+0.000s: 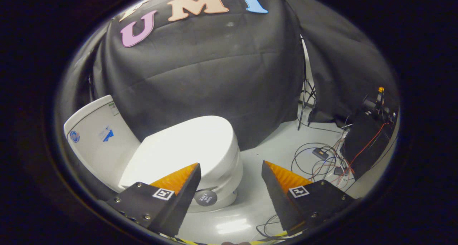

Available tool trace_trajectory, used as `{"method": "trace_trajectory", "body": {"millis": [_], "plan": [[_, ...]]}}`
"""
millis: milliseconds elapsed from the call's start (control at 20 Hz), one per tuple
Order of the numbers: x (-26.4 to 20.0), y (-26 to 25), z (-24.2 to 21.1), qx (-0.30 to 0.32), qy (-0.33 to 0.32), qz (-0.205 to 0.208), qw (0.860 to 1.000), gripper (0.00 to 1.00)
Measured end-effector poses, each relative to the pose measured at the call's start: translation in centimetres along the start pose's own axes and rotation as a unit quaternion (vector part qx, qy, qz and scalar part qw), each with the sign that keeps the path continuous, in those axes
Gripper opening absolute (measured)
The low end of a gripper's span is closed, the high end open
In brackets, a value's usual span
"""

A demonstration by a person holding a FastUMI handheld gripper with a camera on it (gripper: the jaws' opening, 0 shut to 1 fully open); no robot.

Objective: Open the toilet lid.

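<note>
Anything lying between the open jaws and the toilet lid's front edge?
Nothing lies there. In the gripper view the gripper is open, and the closed toilet lid sits just ahead of its left finger.

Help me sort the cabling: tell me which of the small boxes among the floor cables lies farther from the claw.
The dark box lying farther, nearer the light-stand legs; the other box lies closer to the open claw, among red wires.
</note>
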State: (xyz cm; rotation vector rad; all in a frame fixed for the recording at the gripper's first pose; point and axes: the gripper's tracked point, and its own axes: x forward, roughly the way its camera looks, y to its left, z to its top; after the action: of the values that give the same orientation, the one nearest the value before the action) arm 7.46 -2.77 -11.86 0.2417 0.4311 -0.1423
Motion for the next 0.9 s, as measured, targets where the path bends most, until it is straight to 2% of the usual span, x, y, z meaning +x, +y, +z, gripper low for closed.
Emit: {"method": "trace_trajectory", "body": {"millis": [200, 400, 500, 600, 750, 850, 900], "plan": [[1.5, 0.5, -2.4, 0.042, 0.041, 0.004, 0.998, 1.00], [1.9, 2.6, -6.1, 0.087, 0.105, 0.023, 0.990, 1.00], [2.0, 2.8, -7.2, 0.085, 0.124, 0.021, 0.988, 1.00], [2.2, 1.9, -8.5, 0.070, 0.139, 0.008, 0.988, 0.80], [1.9, 3.7, -9.2, 0.116, 0.158, 0.038, 0.980, 0.80], [2.2, 4.7, -9.0, 0.148, 0.160, 0.061, 0.974, 0.66], [2.2, 4.8, -9.1, 0.152, 0.163, 0.070, 0.972, 0.66]]}}
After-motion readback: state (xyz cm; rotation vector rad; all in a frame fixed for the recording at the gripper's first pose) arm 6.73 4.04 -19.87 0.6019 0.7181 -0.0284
